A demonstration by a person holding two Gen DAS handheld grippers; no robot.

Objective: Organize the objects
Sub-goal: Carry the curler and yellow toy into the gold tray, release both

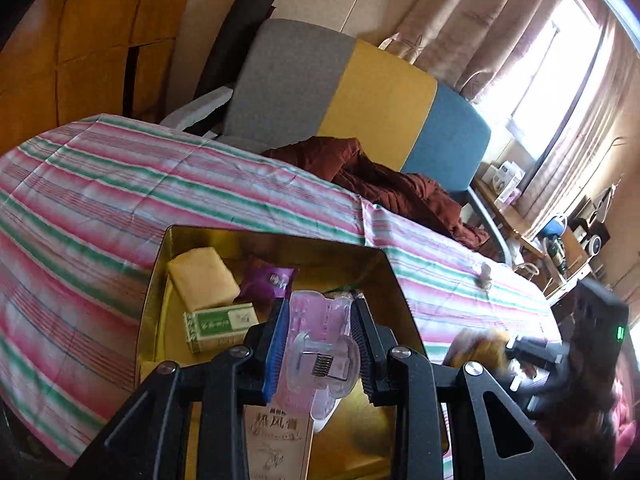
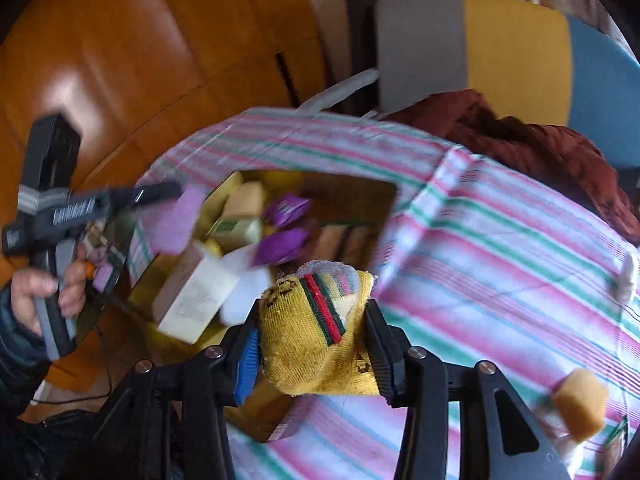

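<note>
One gold tin box (image 1: 160,304) sits on the striped bench (image 1: 120,200), at the middle of the left wrist view. Inside it I count one yellow sponge block (image 1: 202,282) at 11 o'clock, one green-and-white carton (image 1: 220,324) just below it, and one tall beige carton (image 1: 276,444) at 6 o'clock. Two purple packets (image 2: 284,210) show in the right wrist view, one above the other.

The left tool (image 1: 320,344) is clamped at its narrowest on one clear pink hair claw clip (image 1: 320,344), held over the box.

The right tool (image 2: 316,344) stands partly open, both pads pressed on one yellow sock (image 2: 308,336) with a green-and-red stripe, at the box's 5 o'clock edge.

One more yellow sponge cube (image 2: 580,404) lies on the bench at 4 o'clock, and one small white thing (image 2: 628,276) at 3 o'clock.
</note>
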